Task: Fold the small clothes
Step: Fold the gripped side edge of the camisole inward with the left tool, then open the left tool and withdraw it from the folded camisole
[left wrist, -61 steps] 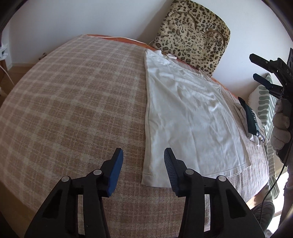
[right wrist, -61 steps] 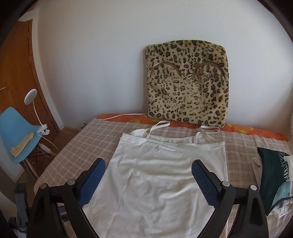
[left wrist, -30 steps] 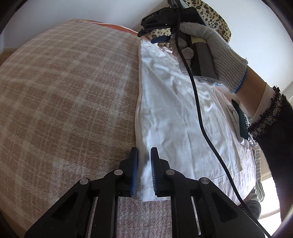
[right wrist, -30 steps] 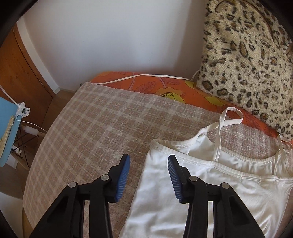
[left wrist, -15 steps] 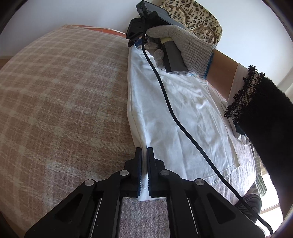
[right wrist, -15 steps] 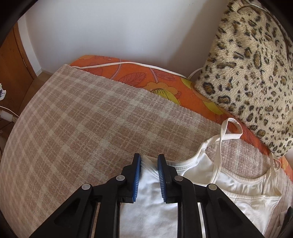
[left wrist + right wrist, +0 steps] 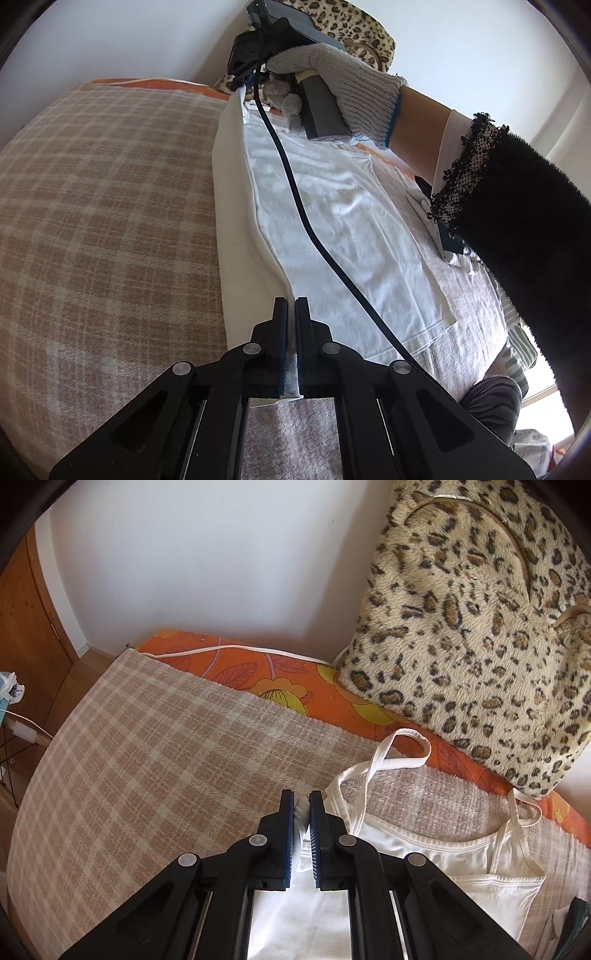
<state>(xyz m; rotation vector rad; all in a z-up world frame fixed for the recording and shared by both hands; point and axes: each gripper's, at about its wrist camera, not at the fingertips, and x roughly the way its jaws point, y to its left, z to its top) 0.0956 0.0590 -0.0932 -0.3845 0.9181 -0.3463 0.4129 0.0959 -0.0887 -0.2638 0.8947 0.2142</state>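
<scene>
A white camisole top [image 7: 343, 225] with thin straps lies flat on a beige plaid blanket [image 7: 110, 206]. My left gripper [image 7: 290, 314] is shut on the top's left edge near the hem and holds it raised off the blanket. My right gripper [image 7: 303, 812] is shut on the same left edge at the strap end, beside the strap loop [image 7: 391, 757]. In the left wrist view the right gripper [image 7: 246, 75] shows far off, held by a gloved hand [image 7: 340, 88]. The top's left side [image 7: 236, 206] stands up as a long fold between the two grippers.
A leopard-print cushion [image 7: 480, 609] leans on the white wall behind an orange floral sheet [image 7: 280, 679]. A dark teal folded garment [image 7: 448, 240] lies on the blanket right of the top. A black cable [image 7: 314, 229] hangs across the top. A wooden door [image 7: 26, 627] stands at left.
Both grippers have closed fully on the top's left edge and lifted it. The edge now stands up off the blanket in a long fold.
</scene>
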